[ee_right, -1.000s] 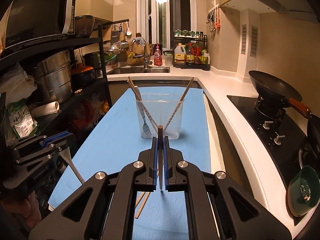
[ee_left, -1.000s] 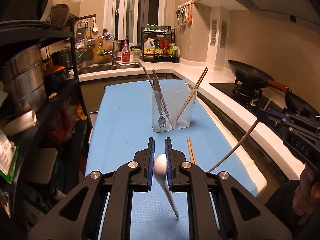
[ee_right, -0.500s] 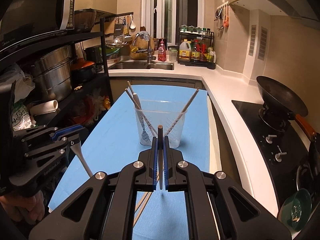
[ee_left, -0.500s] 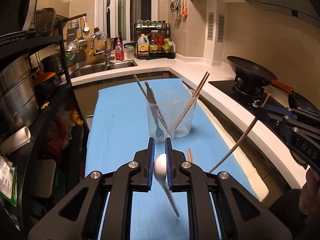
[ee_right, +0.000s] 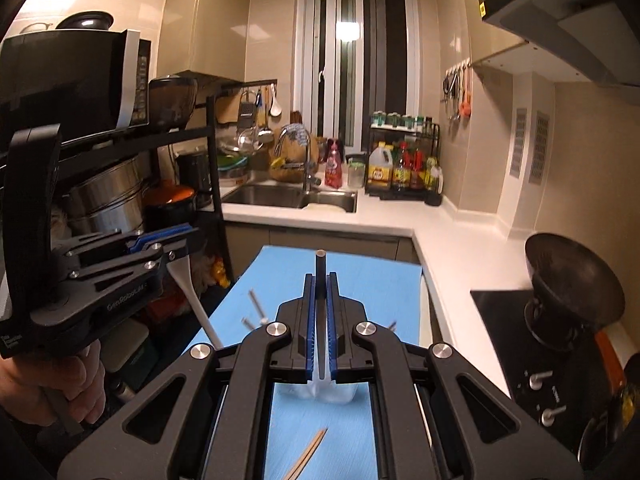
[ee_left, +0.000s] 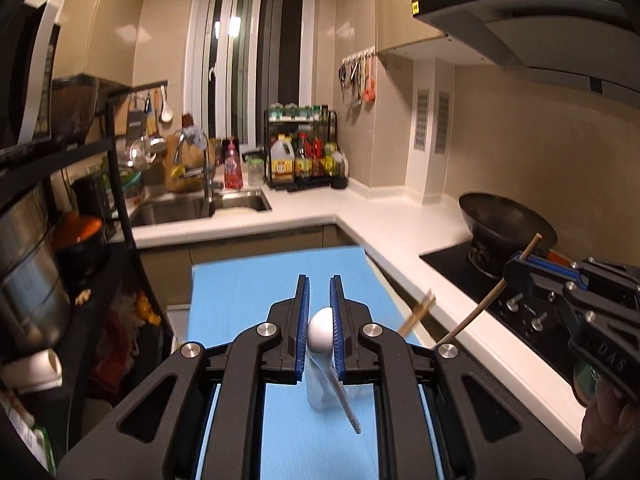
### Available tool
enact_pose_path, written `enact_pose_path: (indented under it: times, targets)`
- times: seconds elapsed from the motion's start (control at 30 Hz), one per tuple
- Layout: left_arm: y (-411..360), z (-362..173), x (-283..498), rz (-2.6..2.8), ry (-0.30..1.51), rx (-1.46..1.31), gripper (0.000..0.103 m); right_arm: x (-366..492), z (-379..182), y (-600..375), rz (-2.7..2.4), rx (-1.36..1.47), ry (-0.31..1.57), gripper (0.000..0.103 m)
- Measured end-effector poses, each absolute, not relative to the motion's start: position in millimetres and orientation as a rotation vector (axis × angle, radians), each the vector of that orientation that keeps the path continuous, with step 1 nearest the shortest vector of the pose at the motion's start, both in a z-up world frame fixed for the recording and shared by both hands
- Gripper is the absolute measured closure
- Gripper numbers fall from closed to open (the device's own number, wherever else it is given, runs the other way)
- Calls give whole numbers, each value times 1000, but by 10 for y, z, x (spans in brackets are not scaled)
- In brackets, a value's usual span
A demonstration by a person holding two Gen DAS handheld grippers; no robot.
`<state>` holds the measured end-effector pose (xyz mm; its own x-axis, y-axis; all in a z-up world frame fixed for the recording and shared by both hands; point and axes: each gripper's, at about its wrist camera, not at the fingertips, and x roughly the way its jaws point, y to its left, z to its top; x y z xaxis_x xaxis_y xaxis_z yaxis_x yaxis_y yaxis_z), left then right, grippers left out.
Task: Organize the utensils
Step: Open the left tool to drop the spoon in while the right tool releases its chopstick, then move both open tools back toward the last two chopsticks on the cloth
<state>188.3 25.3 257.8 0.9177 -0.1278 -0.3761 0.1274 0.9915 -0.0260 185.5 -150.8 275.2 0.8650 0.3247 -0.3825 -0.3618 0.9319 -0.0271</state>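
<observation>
Both tongs lifted since a second ago; clear cup now under jaws. Left gripper pinching white spoon; right gripper pinching chopstick; drop-in looks next.

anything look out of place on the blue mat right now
Yes: a pair of wooden chopsticks lies loose on the blue mat, in front of the clear utensil cup rather than inside it with the others. Nothing looks spilled or broken.
</observation>
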Motion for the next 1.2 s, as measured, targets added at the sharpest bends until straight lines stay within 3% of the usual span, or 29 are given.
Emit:
enact_pose_path:
  times: [0.23,0.53,0.77,0.8,0.83,0.87,0.9,1.13,1.2]
  targets:
    - [44,2724,2441,-102,345,49,92,2252,2660,-1627,335,-36,362,98]
    - [-193,1938,2997,-65,492,108,92,2616,2176,-1637,339,-19,415,98]
    - [-191,1645,3097,-67,564,87,92,2708,1928,-1638,379,-28,501,95]
    - [-185,1641,3094,-76,568,75,88,2690,1925,-1644,372,-29,500,91]
    - [-167,1661,3066,-85,565,57,82,2658,1942,-1657,368,-25,494,80]
    - [-137,1702,3013,-93,552,35,67,2631,1968,-1670,374,-17,487,74]
    - [-105,1748,2955,-103,531,14,64,2592,2011,-1690,384,-8,478,74]
    - [198,1935,2187,-123,429,-93,64,2241,2265,-1812,368,-9,412,74]
    - [271,1829,1887,-116,427,-112,69,2094,2299,-1824,369,-16,398,74]
